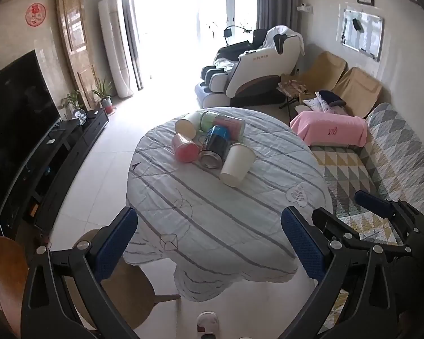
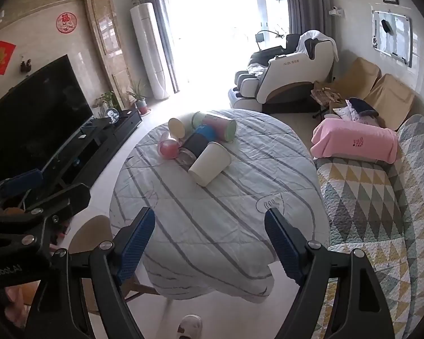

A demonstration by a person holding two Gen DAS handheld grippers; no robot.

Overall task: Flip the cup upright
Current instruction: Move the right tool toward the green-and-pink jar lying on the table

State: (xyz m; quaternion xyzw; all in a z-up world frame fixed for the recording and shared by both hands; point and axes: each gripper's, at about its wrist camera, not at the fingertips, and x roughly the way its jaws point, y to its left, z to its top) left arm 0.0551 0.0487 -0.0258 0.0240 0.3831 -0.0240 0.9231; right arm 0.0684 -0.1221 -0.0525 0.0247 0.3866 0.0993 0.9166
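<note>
Several cups and cans lie on their sides in a cluster on the far part of a round table (image 1: 212, 214) with a striped cloth. Nearest is a white paper cup (image 1: 237, 164), also in the right wrist view (image 2: 210, 163). Beside it lie a dark blue can (image 1: 215, 148), a pink cup (image 1: 184, 147), another white cup (image 1: 187, 125) and a pink and green canister (image 1: 226, 124). My left gripper (image 1: 209, 243) is open and empty, high above the table's near edge. My right gripper (image 2: 210, 245) is open and empty, likewise well short of the cups.
A sofa (image 1: 387, 152) with a patterned quilt and a pink towel (image 1: 329, 130) runs along the right. A TV (image 1: 17, 118) on a black cabinet stands left. A wooden stool (image 1: 118, 279) sits under the table's near edge. A massage chair (image 1: 254, 67) stands beyond.
</note>
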